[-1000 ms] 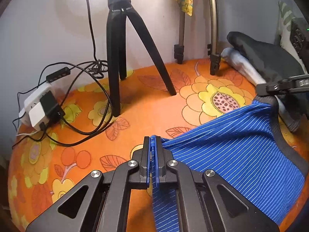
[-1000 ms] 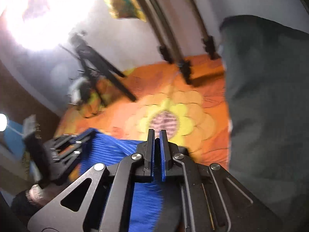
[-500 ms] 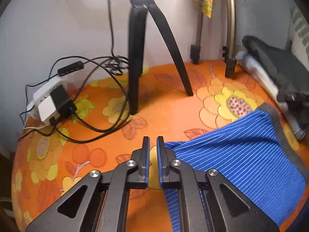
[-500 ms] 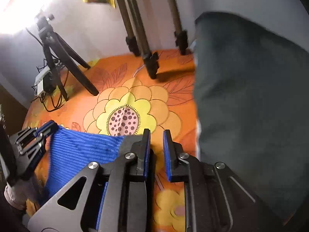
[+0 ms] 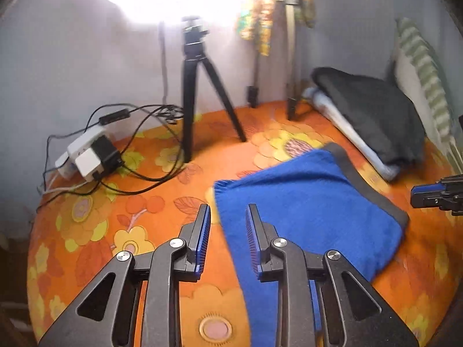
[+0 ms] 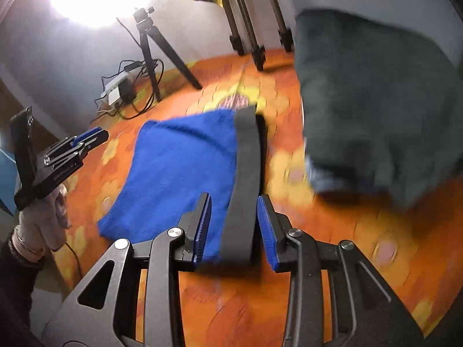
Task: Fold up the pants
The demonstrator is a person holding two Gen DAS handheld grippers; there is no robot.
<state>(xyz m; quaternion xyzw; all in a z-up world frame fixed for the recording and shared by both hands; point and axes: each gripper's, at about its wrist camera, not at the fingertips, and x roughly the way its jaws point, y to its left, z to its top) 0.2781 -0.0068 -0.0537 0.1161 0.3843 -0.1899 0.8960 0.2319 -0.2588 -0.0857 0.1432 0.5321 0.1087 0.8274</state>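
Observation:
The blue striped pants (image 5: 306, 205) lie folded on the orange flowered bedspread (image 5: 121, 211), their grey waistband (image 5: 367, 185) along the right edge. My left gripper (image 5: 227, 225) is open and empty, just above the pants' near left edge. In the right wrist view the pants (image 6: 179, 167) lie flat and the waistband (image 6: 246, 179) runs between the open fingers of my right gripper (image 6: 234, 219), which does not grip it. The right gripper also shows at the left wrist view's right edge (image 5: 434, 196), and the left gripper (image 6: 78, 144) shows in the right wrist view.
A black tripod (image 5: 199, 92) and a power strip with cables (image 5: 89, 156) stand at the back left. Two stand legs (image 5: 292, 98) rise at the back. A dark folded garment pile (image 5: 376, 118) and a striped pillow (image 5: 419, 86) lie at the right.
Both grippers opened and let go of the pants, then pulled back. The pants dropped from being held up and now lie folded flat on the bedspread.

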